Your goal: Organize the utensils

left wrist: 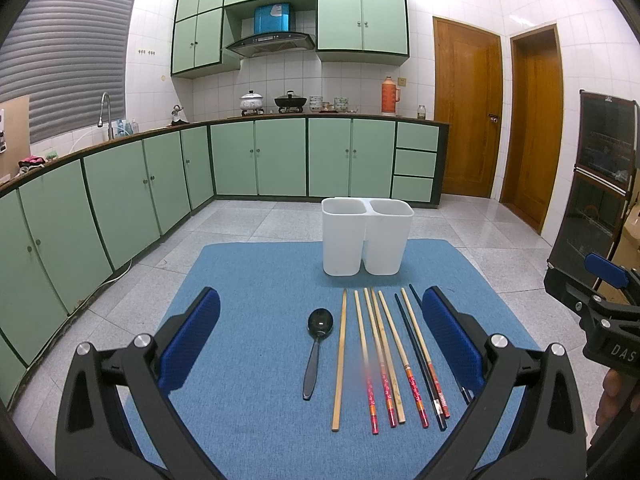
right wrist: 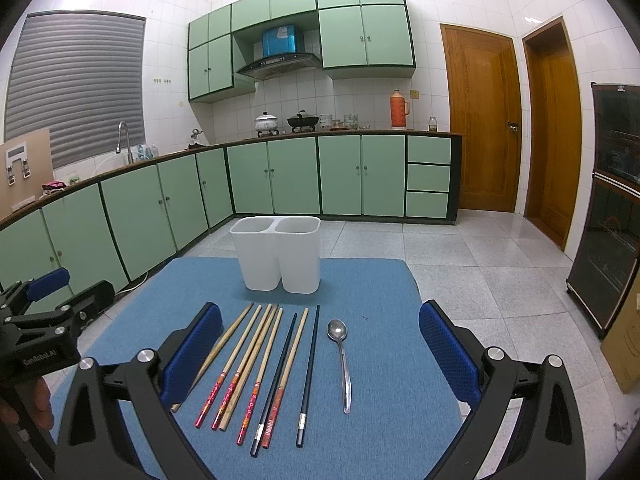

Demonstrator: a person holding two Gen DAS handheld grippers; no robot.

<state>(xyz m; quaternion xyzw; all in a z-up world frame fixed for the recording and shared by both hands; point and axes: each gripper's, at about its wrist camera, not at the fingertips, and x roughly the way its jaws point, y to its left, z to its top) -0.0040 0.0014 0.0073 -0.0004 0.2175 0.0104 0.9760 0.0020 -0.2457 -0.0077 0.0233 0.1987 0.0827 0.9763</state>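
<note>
Here, everything is laid out on a blue mat (left wrist: 248,420) over the tiled floor, with the white two-compartment holder (left wrist: 366,236) standing upright at the mat's far edge. Just in front of the holder, a row of chopsticks (left wrist: 384,360) lies side by side, tips pointing toward it: plain wooden ones, several with red patterned ends, and a few black ones. A black spoon (left wrist: 318,350) lies at one end of that row, bowl toward the holder; a metal spoon (right wrist: 342,364) lies at the other end, also bowl toward the holder.

The left gripper (left wrist: 320,316) hovers above the mat, its jaws spread wide and holding nothing; the black spoon and most of the chopsticks lie between them, lower down. The right gripper (right wrist: 320,328) hangs likewise, jaws spread and empty, with the chopsticks and metal spoon lying between them, untouched. Both holder compartments look empty from here.
</note>
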